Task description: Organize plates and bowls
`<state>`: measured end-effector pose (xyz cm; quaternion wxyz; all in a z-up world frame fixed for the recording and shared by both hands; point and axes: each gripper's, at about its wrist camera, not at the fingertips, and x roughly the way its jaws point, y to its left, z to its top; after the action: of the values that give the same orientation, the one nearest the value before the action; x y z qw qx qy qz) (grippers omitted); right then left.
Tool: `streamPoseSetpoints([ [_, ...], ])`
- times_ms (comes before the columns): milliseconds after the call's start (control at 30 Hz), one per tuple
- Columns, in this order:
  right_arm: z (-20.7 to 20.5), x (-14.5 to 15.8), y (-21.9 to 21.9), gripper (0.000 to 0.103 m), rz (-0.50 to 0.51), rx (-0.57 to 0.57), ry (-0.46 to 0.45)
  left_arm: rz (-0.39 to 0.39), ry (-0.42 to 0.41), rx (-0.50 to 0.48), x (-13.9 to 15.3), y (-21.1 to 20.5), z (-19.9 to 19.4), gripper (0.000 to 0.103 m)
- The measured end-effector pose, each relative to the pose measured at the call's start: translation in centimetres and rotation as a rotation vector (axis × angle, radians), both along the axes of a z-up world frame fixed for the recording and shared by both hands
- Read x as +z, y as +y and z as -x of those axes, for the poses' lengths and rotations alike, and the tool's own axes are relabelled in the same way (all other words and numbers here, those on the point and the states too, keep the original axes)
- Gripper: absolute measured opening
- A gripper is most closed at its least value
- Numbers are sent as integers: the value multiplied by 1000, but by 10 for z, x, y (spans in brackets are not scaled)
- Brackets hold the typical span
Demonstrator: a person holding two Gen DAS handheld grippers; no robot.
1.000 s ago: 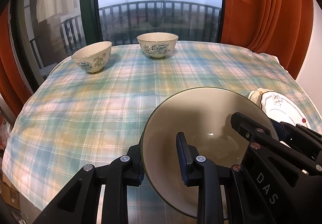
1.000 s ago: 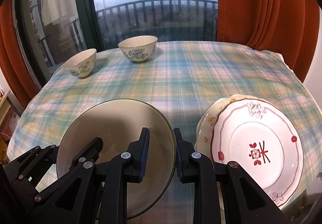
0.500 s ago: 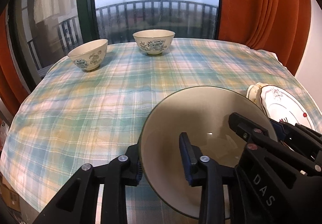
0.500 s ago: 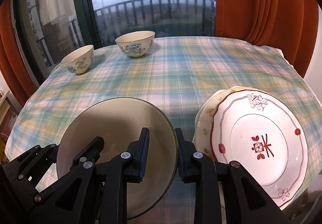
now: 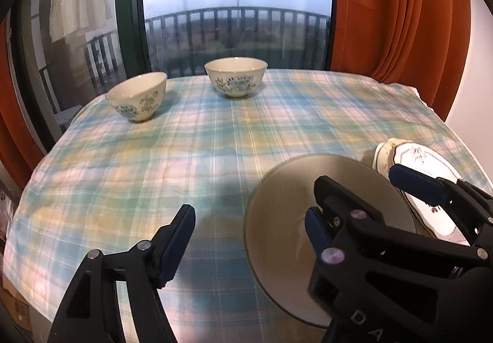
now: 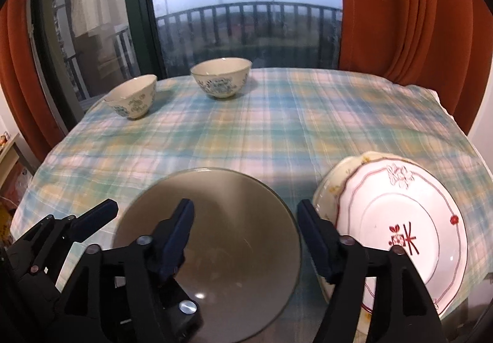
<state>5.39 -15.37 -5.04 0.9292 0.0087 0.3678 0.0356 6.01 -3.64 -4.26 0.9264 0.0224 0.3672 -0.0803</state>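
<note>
— Left wrist view: where was the grey plate (image 5: 286,213)?
— Flat on the desk (image 5: 215,139), beside the stacked plates (image 6: 400,219). My left tool (image 5: 249,226) and right tool (image 6: 245,229) had just spread, pinching nothing.

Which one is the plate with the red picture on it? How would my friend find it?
Start at the checked tablecloth and look at its near right corner, below the orange curtain. Two plates are stacked there beside the big olive-brown bowl. The red-flower plate is the top one: white, wavy-edged, red-lined, with a red mark in the middle, over a cream plate.
</note>
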Motion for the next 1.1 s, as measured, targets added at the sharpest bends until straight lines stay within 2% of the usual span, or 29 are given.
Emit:
streamPoseSetpoints([
  [67,-2,4,5,80,2,3,-11,4,-6,3,4,4,-3,81],
  [400,-31,19,34,83,6,26,-18,10,-11,38,19,34,-34,83],
  [700,-73,36,72,83,17,75,-22,12,-24,95,36,69,-69,83],
  [867,-97,47,91,87,17,78,-40,5,-40,124,47,88,-91,83],
  [1100,-139,56,118,89,2,86,-37,-16,-40,151,57,113,-136,83],
])
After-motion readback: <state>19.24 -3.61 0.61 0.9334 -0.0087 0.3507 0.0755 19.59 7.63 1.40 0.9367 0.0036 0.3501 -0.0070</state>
